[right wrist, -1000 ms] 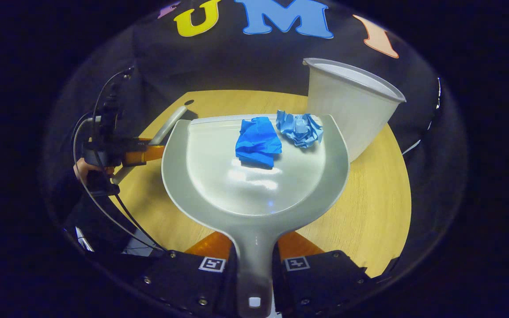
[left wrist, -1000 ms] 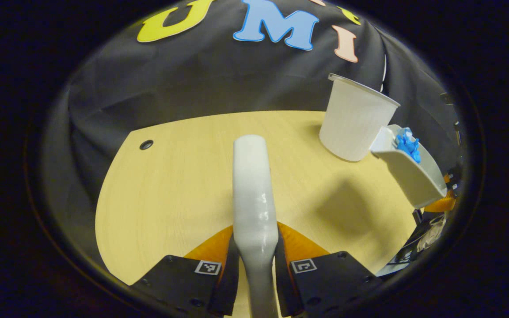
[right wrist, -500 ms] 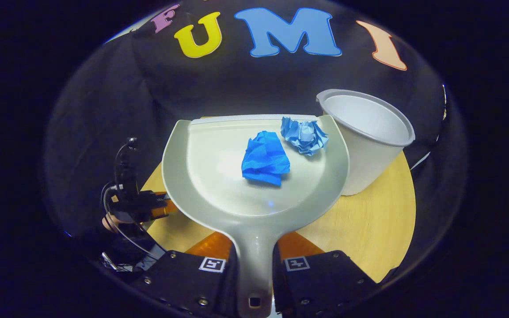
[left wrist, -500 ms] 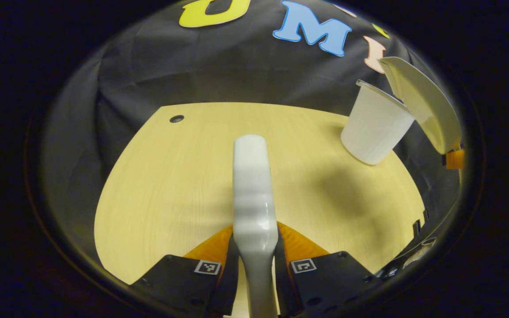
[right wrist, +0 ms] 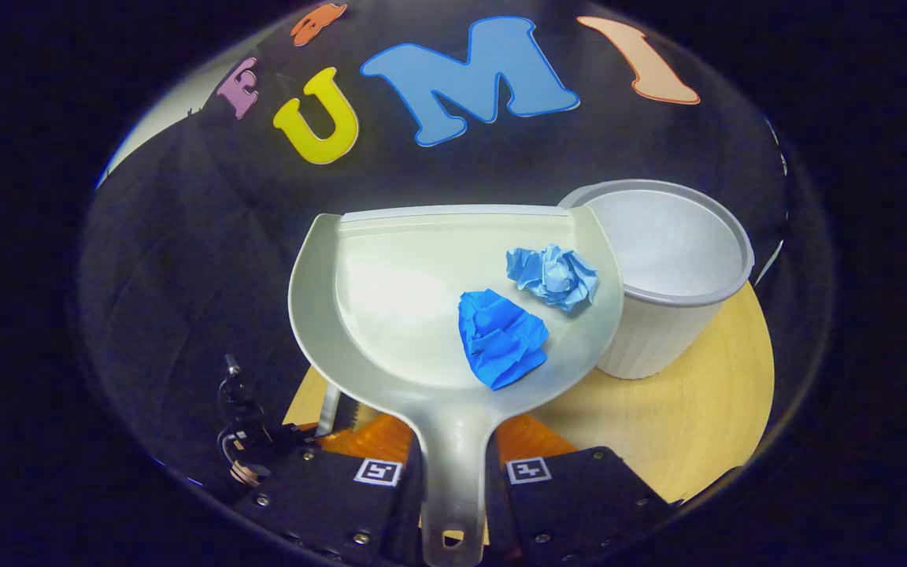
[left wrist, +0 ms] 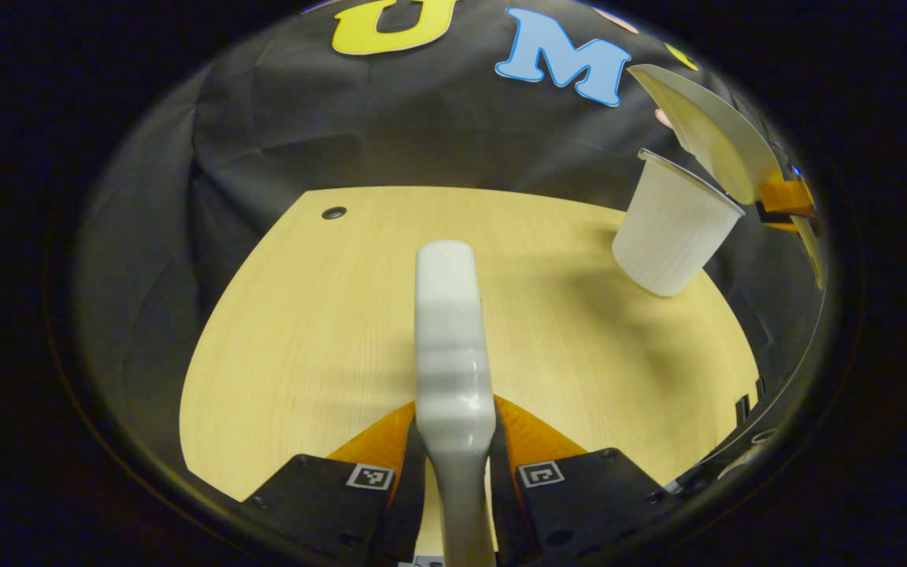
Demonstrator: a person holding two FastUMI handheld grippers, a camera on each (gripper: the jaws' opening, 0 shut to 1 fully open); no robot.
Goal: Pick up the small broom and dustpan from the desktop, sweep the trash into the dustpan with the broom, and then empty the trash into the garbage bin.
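Dustpan of pale grey plastic [right wrist: 422, 299], its handle clamped in the right gripper [right wrist: 453, 504], held two crumpled blue paper wads [right wrist: 501, 337] left of the white ribbed bin [right wrist: 662, 268]; the left gripper [left wrist: 453, 480] clamped the white broom handle [left wrist: 449, 339].

This is a staged recording booth, not a lived-in room. A black cloth wall [left wrist: 390, 142] hangs creased right behind a pale wood-grain counter [left wrist: 320, 331] with a rounded edge and a cable hole [left wrist: 334, 213], the kind found on an office desk. The household props are sparse: a white ribbed garbage bin [right wrist: 662, 276] standing on the counter and a pale plastic dustpan [right wrist: 422, 291] holding 2 crumpled blue paper balls [right wrist: 501, 337].
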